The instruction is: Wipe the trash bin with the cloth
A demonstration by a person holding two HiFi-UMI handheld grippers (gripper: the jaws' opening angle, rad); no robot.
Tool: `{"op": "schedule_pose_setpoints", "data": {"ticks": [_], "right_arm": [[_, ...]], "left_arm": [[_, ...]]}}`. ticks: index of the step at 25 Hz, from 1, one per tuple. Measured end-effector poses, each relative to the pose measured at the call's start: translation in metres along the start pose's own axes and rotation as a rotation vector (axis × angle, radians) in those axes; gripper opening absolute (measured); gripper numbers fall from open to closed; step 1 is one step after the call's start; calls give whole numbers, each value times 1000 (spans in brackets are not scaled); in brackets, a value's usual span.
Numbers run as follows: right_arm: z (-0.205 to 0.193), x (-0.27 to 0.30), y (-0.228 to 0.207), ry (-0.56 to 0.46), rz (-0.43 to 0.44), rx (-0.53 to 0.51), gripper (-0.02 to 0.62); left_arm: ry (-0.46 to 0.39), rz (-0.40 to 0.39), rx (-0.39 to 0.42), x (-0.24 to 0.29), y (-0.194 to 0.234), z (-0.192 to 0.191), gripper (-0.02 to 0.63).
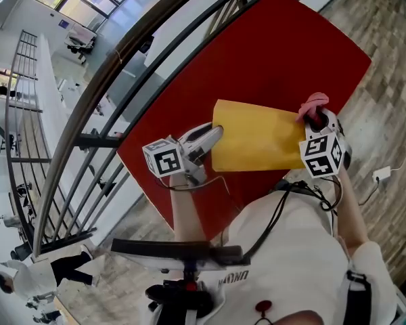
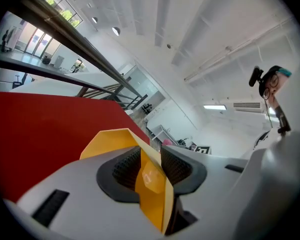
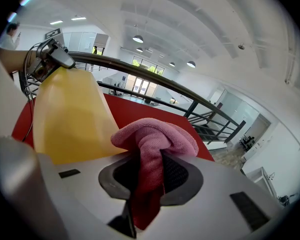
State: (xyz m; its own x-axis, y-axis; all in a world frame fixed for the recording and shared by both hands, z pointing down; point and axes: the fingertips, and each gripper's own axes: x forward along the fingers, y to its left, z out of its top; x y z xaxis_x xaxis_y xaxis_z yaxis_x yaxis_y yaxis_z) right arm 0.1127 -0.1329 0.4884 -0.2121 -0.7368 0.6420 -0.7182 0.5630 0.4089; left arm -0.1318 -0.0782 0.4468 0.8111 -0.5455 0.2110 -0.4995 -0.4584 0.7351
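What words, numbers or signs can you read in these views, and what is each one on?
No text can be quoted with certainty.
The dark print on the person's white shirt: upside down and blurred, not readable.
The hanging sign in the right gripper view: too small to read.
The left marker cube and the right marker cube: black-and-white square patterns only, no words.
The yellow trash bin and the pink cloth: no text.

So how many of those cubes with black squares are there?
2. One cube is on the left tongs, at the yellow bin's left edge. The other cube is on the right tongs, beside the pink cloth. No more seem hidden.
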Motion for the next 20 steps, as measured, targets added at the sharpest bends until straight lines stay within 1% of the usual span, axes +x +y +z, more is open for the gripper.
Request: {"op": "schedule_pose_setpoints", "data": {"ticks": [2,4,7,10,12,14,17,20], "right_arm": [[0,-2,0,3,-2,2,91],[-2,-2,0,10,-6,6,91],[-2,-1,-2,13,-17,3,91],[10,0,-9,-10,-35,5,91],[26,0,-12,-46,-46,1,91],[49,0,-10,-94,-49,-20,91],[87,-3,3,-178,-21,-58,91],[127,-6,25,-265,43,-82,91]], "left_arm": [[-6,20,16,2,0,3,123],[-11,55,50,2,1,5,123],[-38,114,107,3,2,7,120],[-73,189,172,3,4,11,105],[-91,245,214,2,8,15,88],[-101,275,229,3,11,17,81],[-105,279,210,5,11,18,79],[-105,271,195,3,11,16,78]]}}
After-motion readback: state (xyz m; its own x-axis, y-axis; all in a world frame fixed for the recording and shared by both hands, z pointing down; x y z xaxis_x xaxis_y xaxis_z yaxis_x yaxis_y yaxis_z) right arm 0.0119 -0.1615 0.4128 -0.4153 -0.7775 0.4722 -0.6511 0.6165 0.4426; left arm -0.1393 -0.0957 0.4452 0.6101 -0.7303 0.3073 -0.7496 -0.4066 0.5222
